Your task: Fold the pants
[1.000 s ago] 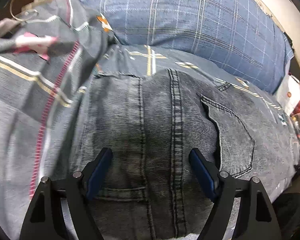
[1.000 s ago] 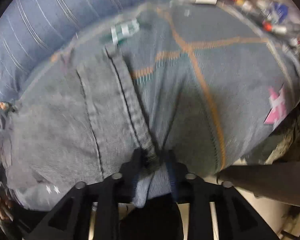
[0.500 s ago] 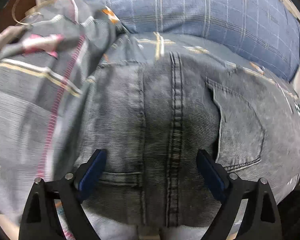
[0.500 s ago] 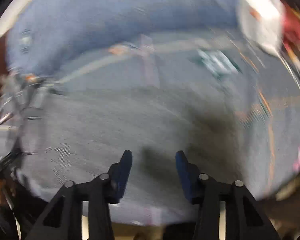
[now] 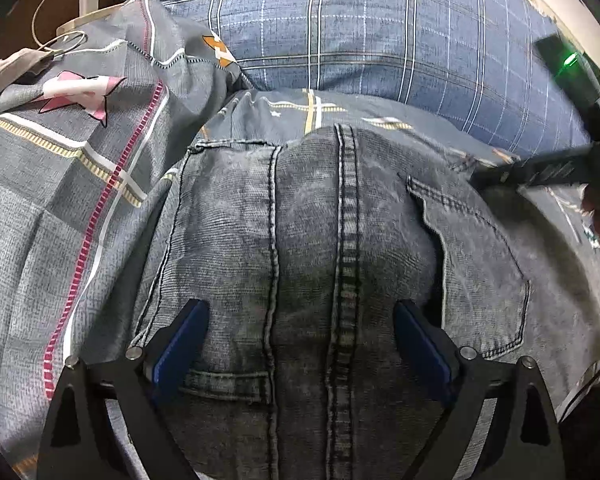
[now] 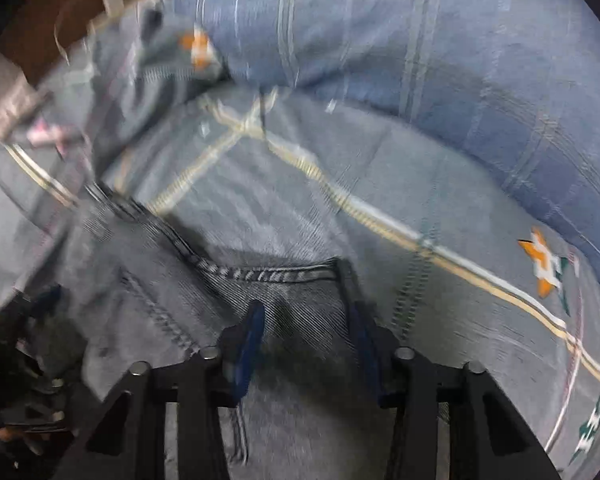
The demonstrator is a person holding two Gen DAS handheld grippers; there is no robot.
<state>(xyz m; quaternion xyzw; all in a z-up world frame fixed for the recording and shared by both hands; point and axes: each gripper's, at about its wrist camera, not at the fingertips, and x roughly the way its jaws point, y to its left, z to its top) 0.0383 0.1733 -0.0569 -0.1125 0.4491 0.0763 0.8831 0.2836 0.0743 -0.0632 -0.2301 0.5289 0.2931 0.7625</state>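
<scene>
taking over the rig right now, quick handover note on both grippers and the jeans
Left gripper: open, jaws spread wide over the grey jeans near the centre seam, holding nothing.
Right gripper: open, hovering at a stitched edge of the jeans; view is blurred.
Jeans lie spread on the patterned bedsheet, back pocket up, below the blue plaid pillow.
Done: jeans laid out, with one layer seemingly folded over.
Left: grip an edge and make the remaining folds.

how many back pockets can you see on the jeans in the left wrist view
1: the back pocket lies right of the centre seam on the jeans. A second may be hidden by the fold.
</scene>
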